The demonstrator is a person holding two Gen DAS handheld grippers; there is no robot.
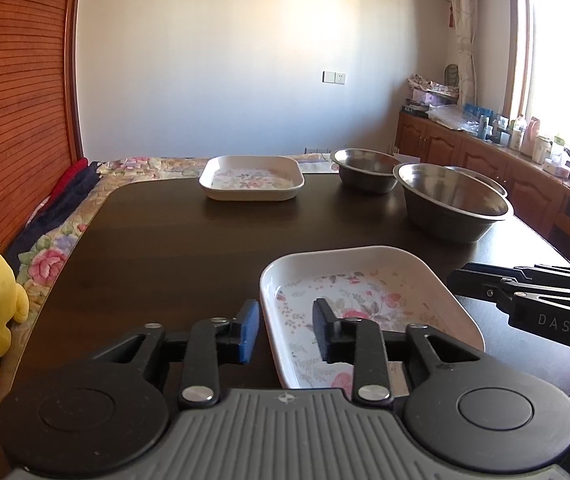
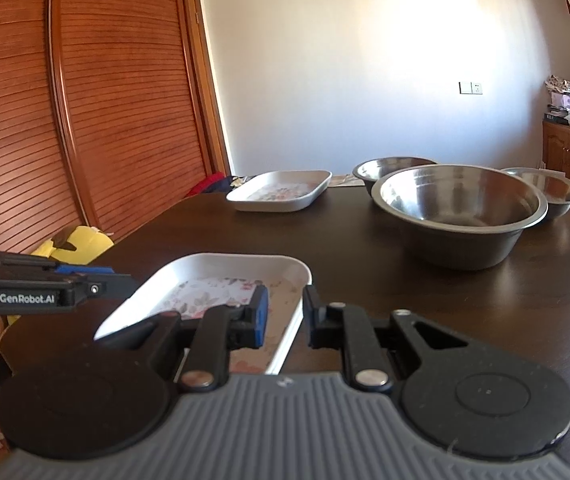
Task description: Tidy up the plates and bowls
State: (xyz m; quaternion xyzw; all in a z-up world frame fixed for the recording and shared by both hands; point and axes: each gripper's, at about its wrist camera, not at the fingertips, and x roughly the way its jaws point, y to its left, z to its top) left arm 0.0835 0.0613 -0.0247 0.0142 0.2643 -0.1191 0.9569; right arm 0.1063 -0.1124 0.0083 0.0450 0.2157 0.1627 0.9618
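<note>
The near floral plate [image 1: 369, 304] is lying at lower centre of the frame on the dark table [image 1: 173, 248]. The left gripper [image 1: 285, 330] is straddling its left rim, jaws apart; the right gripper [image 2: 285, 312] is straddling its right rim, also parted. A large steel bowl [image 2: 459, 212] is standing beyond at right, two smaller bowls [image 2: 389, 170] behind it, and a second floral plate [image 1: 251, 178] at upper centre.

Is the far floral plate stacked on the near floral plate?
No, the far plate lies alone at the far edge of the table, well apart from the near plate by the left gripper.
</note>
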